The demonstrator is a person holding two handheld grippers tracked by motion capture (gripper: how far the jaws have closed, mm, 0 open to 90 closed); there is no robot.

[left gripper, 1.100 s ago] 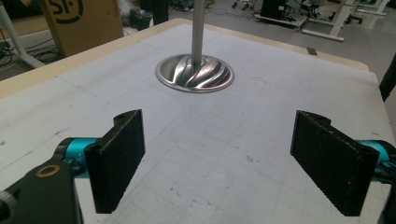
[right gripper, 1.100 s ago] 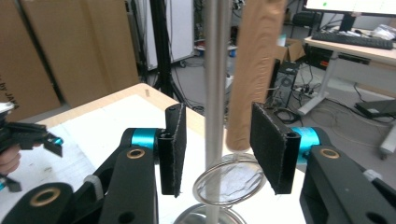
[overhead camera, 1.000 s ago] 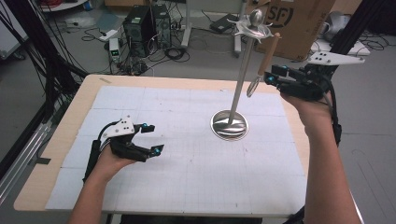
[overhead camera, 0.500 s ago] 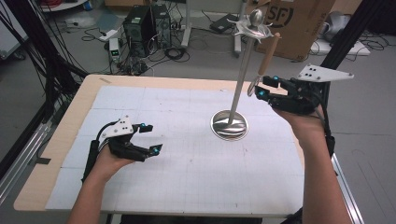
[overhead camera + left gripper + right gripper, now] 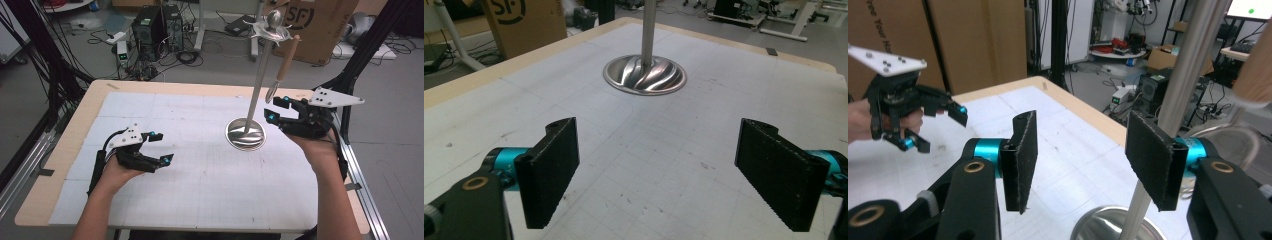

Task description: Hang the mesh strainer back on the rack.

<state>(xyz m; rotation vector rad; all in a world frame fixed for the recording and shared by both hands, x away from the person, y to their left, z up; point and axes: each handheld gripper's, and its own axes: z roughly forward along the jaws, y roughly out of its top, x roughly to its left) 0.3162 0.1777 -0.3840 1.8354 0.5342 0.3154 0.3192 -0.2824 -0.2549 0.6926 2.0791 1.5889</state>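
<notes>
right gripper (image 5: 278,110) has drawn back down and away from the wooden-handled tool (image 5: 283,66) | tool hangs from the stand (image 5: 260,80) top, its tip hard to make out | right fingers apart, empty, beside stand pole | left gripper (image 5: 161,148) fingers wide apart, empty, over the counter (image 5: 200,190), stand base ahead

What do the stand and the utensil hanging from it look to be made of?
The stand looks like polished metal: its pole and swirled round base shine with mirror-like reflections. The hanging utensil seems to have a matte, pale brown wooden handle and a darker, probably metal, tip, too small to identify.
</notes>
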